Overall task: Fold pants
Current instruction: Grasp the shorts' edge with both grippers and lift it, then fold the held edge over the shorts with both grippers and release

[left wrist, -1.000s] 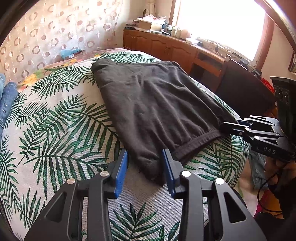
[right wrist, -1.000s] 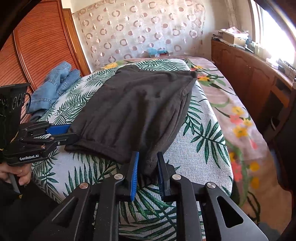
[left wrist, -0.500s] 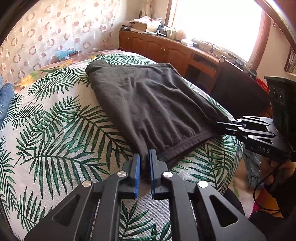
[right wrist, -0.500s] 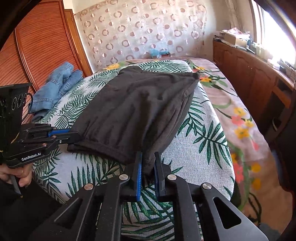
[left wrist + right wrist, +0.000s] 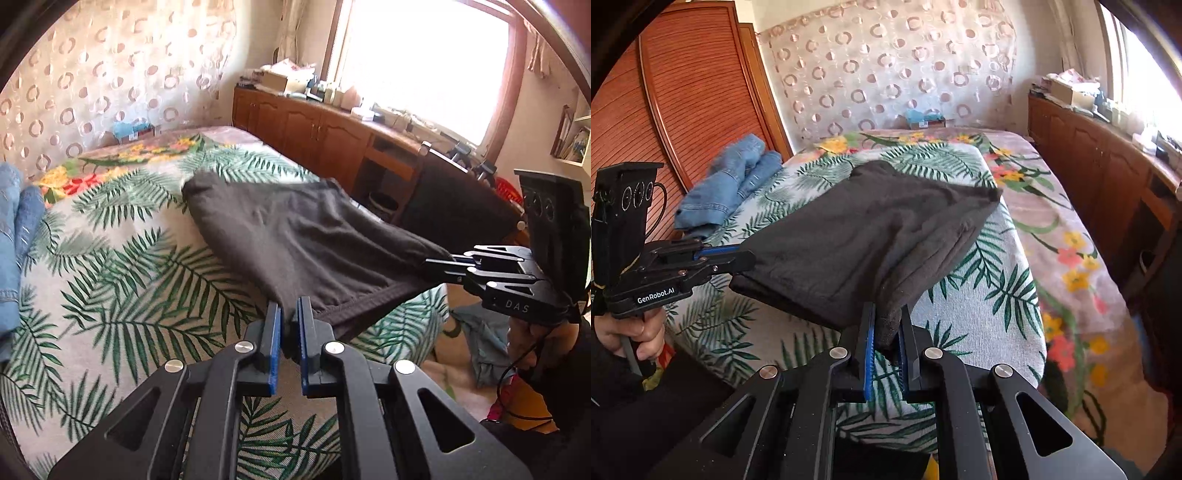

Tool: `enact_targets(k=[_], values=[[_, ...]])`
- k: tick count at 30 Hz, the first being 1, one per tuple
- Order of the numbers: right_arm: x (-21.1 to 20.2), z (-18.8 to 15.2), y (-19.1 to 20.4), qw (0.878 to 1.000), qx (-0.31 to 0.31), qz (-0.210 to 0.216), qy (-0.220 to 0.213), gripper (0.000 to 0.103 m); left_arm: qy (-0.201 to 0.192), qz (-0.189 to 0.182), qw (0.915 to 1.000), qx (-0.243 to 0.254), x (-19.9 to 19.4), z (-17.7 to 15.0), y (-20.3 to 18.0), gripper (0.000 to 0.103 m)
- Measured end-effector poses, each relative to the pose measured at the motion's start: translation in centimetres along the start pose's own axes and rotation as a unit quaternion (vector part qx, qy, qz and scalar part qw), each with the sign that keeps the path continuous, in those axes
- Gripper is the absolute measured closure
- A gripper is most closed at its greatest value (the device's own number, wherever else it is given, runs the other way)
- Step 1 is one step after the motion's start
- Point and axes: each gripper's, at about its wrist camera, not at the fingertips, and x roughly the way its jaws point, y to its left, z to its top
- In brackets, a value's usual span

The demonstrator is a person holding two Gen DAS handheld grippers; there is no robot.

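Note:
Dark grey pants (image 5: 295, 236) (image 5: 868, 236) lie on the palm-leaf bed cover (image 5: 110, 295) (image 5: 990, 295), their far part resting on it. The near edge hangs lifted between both grippers. My left gripper (image 5: 289, 314) is shut on the near left corner of the pants, and it shows at the left of the right wrist view (image 5: 746, 256). My right gripper (image 5: 886, 317) is shut on the near right corner, with cloth bunched between its blue pads. It shows at the right of the left wrist view (image 5: 443, 264).
Blue jeans (image 5: 731, 184) (image 5: 14, 240) lie folded at the bed's left side by a wooden wardrobe (image 5: 665, 92). Wooden cabinets (image 5: 314, 136) (image 5: 1089, 155) run under the window on the right. A dark chair (image 5: 454, 206) stands by the bed's right edge.
Both grippers closed on the near corners of the pants, then rose. The near edge of the pants came up off the bed cover and now hangs stretched between them.

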Motion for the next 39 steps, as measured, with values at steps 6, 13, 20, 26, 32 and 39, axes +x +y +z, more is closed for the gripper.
enact_targets(k=[6, 13, 20, 26, 32, 39], values=[[-2.6, 0.6, 0.8, 1.0, -0.011, 0.0, -0.02, 0.093, -0.03, 0.0, 0.9995, 0.008, -2.5, 1.1, -0.7, 0.094], [-5.4, 0.8, 1.4, 0.999, -0.013, 0.007, -0.04, 0.093, -0.058, 0.0, 0.9981, 0.019, -4.7, 1.8, -1.5, 0.094], [-4.8, 0.7, 0.9, 0.999, -0.012, 0.004, -0.046, 0.093, -0.053, 0.003, 0.9984, 0.018, -3.5, 2.1, -1.0, 0.094], [-1.9, 2.2, -0.3, 0.999, 0.0, -0.004, -0.041, 0.093, -0.035, 0.015, 0.9992, 0.012, -0.5, 3.6, 0.5, 0.094], [0.3, 4.2, -0.7, 0.999, 0.002, -0.019, -0.039, 0.093, -0.026, 0.033, 0.999, 0.016, 1.7, 5.3, 1.2, 0.094], [2.3, 5.6, -1.1, 0.999, 0.0, -0.029, -0.039, 0.093, -0.022, 0.05, 0.9983, 0.02, 3.6, 7.3, 2.0, 0.094]])
